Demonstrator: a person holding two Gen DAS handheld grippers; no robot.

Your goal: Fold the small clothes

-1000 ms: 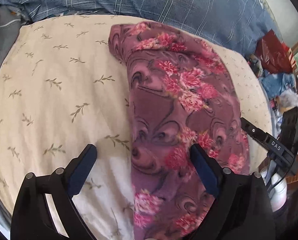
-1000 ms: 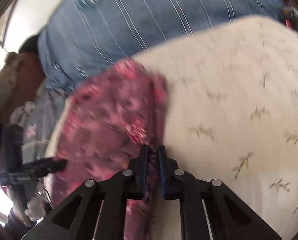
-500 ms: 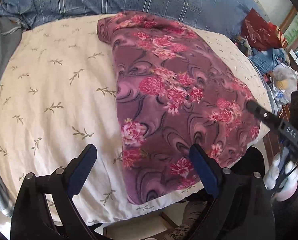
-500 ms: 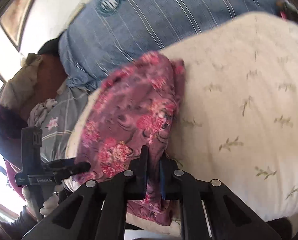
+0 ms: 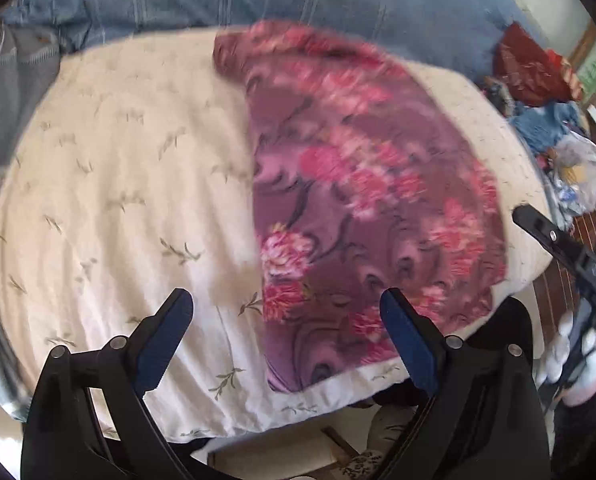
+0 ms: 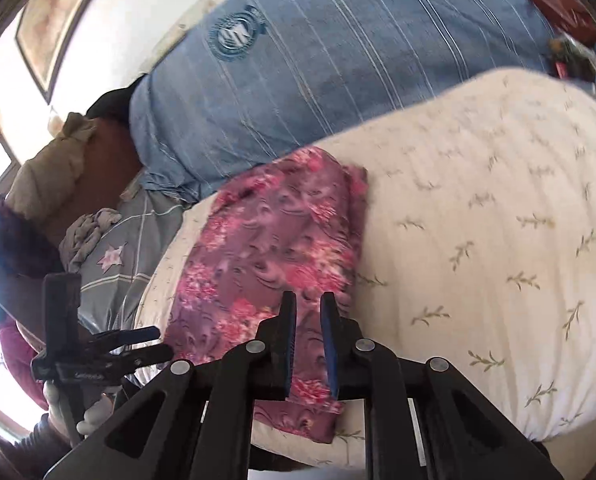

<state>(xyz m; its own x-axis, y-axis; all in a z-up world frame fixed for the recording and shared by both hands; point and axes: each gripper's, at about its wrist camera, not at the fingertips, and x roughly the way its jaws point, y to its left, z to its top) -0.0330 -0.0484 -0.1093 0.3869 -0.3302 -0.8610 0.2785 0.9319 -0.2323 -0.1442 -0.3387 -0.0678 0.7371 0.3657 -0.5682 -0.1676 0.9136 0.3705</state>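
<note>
A purple garment with pink flowers (image 5: 369,208) lies folded lengthwise on a cream pillow with a leaf print (image 5: 130,200). My left gripper (image 5: 286,324) is open and empty, raised above the pillow's near edge. In the right wrist view the garment (image 6: 274,248) lies on the pillow's left part. My right gripper (image 6: 309,312) hovers over its near end, fingers a narrow gap apart, holding nothing. The left gripper (image 6: 138,344) shows at the lower left; the right one (image 5: 553,240) shows at the right edge of the left wrist view.
A blue striped duvet (image 6: 337,60) lies behind the pillow. A grey star-print sheet (image 6: 114,264) and brown bedding (image 6: 58,168) are to the left. Red and blue items (image 5: 537,72) are piled at the right. A framed picture (image 6: 54,24) hangs on the wall.
My right gripper let go of the garment's edge and its fingers parted slightly. Both grippers pulled back and up from the pillow. The garment now lies flat.
</note>
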